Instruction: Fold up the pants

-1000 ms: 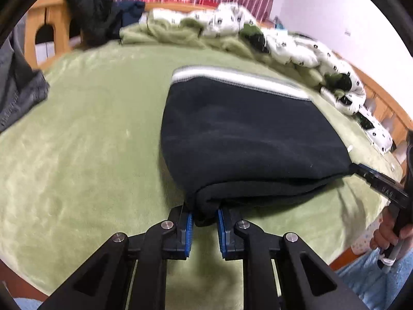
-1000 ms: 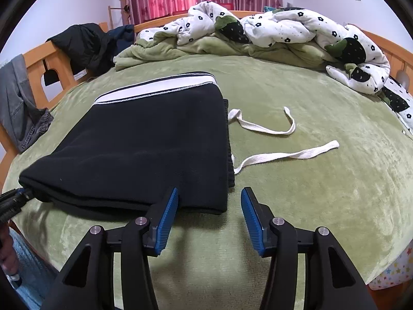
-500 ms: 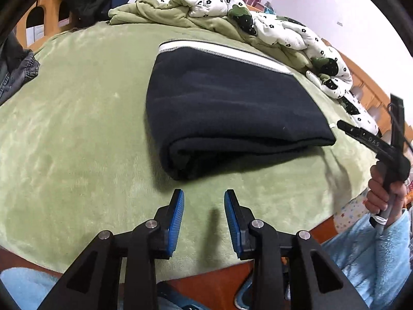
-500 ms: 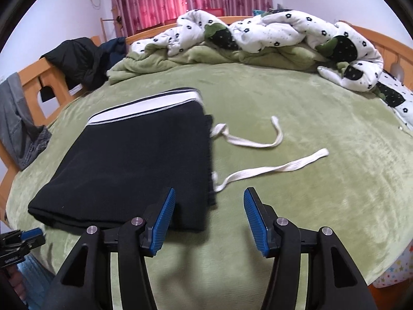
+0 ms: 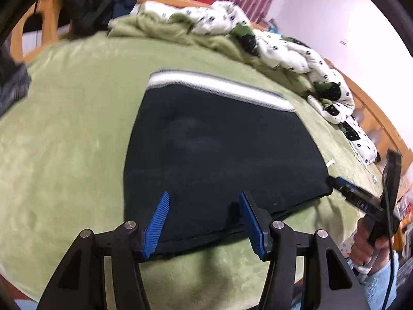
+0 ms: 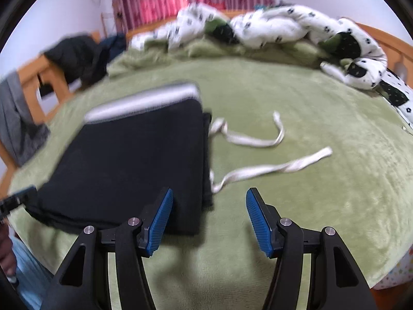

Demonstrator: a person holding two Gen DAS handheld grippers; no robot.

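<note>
Holding both tools spread wide, we see the left gripper and right gripper empty over the folded pants at mid-frame.

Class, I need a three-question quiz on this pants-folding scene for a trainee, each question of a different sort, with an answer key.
1. True or false: the left hand-held gripper is clamped on the folded pants.
2. The white drawstring lies on which side of the pants in the right wrist view: A left, B right?
3. Fill in: the waistband lies at the pants' ____ edge.

Key: 1 false; 2 B; 3 far.
</note>
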